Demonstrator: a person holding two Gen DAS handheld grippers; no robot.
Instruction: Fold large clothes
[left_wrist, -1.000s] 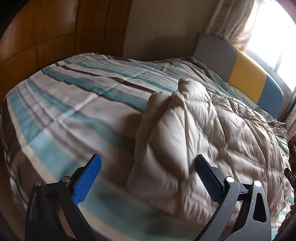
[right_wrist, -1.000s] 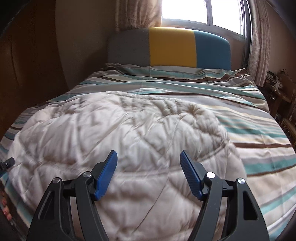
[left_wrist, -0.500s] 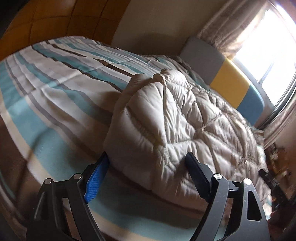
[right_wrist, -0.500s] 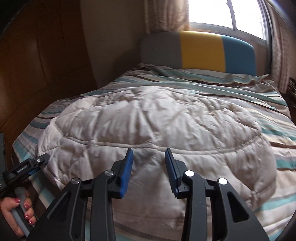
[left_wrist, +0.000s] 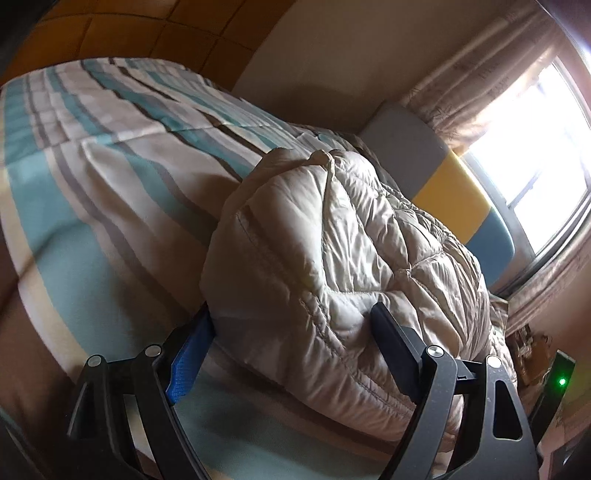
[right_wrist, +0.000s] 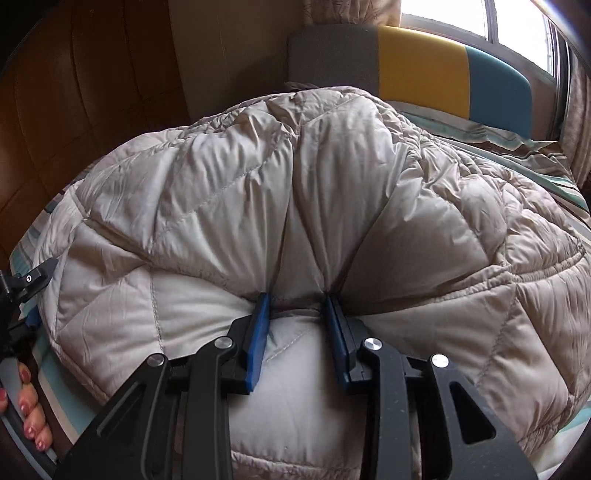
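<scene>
My right gripper (right_wrist: 297, 301) is pinched narrow on a pleat along the near edge of the beige quilted down jacket (right_wrist: 332, 184), which lies on the striped bedspread (left_wrist: 92, 177), its long axis running across in front of me. My left gripper (left_wrist: 291, 317) straddles the jacket's thick left end, jaws wide, pads against the bulk on both sides.

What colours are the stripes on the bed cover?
Teal, white and brown stripes on the bed cover, clearest in the left wrist view.

Bare striped bedspread (left_wrist: 110, 192) left of puffy jacket (left_wrist: 332, 240).
</scene>
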